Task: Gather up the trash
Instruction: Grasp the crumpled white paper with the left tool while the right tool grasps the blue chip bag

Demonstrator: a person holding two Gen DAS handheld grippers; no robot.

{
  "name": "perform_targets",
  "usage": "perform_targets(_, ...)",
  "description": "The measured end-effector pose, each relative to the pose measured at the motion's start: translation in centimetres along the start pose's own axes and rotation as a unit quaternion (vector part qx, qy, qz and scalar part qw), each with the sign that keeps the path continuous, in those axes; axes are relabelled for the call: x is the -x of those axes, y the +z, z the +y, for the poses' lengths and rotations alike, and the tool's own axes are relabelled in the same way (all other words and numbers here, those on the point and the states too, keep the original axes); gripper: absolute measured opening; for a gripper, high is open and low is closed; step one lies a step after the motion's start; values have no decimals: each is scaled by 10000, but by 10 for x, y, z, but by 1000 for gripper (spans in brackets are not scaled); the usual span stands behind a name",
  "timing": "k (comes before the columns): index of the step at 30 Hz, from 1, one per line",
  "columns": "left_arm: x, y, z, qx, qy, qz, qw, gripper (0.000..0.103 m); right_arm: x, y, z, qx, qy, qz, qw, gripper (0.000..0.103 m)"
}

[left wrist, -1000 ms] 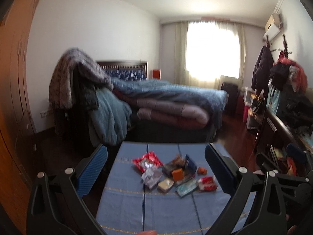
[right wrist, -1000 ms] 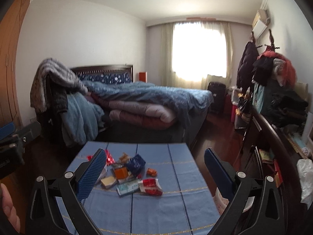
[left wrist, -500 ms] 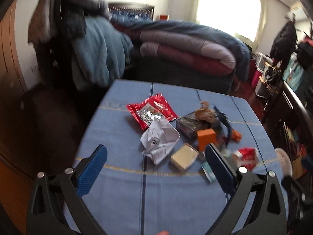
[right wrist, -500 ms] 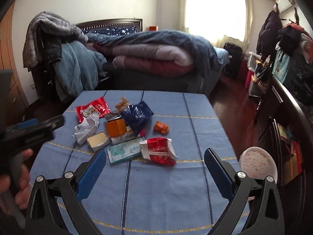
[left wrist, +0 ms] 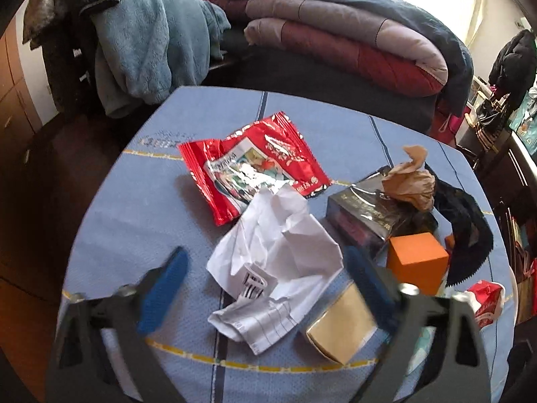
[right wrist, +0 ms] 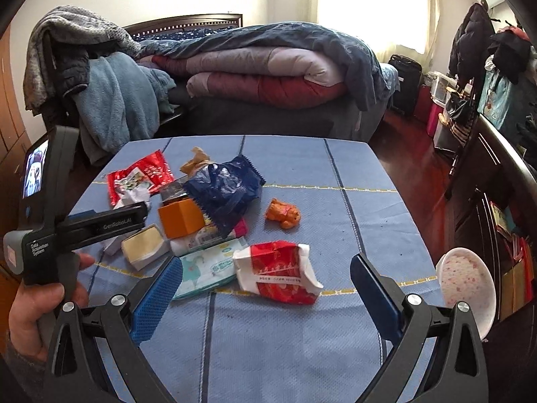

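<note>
A heap of trash lies on the blue-clothed table (right wrist: 352, 221). My left gripper (left wrist: 265, 268) is open, its jaws either side of a crumpled white paper (left wrist: 278, 268), close above it. Beside the paper lie a red snack wrapper (left wrist: 255, 164), a small cream box (left wrist: 339, 332), an orange box (left wrist: 416, 262), a dark box (left wrist: 355, 215) and a crumpled brown paper (left wrist: 409, 184). My right gripper (right wrist: 265, 288) is open and empty above the table's near part, just before a red-and-white packet (right wrist: 278, 275). A dark blue bag (right wrist: 225, 188), a tissue pack (right wrist: 208, 265) and an orange scrap (right wrist: 283, 215) show there too.
A white speckled bowl (right wrist: 466, 285) sits at the table's right edge. A bed with piled quilts (right wrist: 268, 67) stands behind the table, a chair draped with clothes (right wrist: 100, 94) at the left. Dark furniture (right wrist: 496, 174) runs along the right. The left hand-held gripper body (right wrist: 50, 221) shows at the right view's left.
Both grippers have dropped and tilted down toward the table. The left one has moved in over the crumpled white paper. The right one has come closer to the red-and-white packet.
</note>
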State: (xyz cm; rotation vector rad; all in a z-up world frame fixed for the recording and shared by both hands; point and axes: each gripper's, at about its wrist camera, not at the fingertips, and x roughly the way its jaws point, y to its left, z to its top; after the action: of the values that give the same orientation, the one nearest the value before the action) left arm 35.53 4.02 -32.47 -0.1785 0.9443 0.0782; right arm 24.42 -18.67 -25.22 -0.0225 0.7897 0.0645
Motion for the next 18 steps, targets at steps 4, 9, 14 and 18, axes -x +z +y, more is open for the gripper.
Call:
perform_targets(4, 0, -3, -1, 3, -57, -17, 10000, 64, -9, 7, -3, -78, 77, 7, 9999, 99)
perform_targets(9, 10, -5, -3, 22, -137, -278, 9995, 50, -22, 26, 8, -56, 329, -56, 9994, 99)
perform_targets(14, 16, -6, 7, 206, -420, -376, 9982, 48, -47, 39, 34, 95, 582, 41, 9983, 94)
perform_targets(18, 27, -7, 15, 324, -534, -517, 9967, 48, -70, 44, 48, 182, 439, 176, 9987, 82)
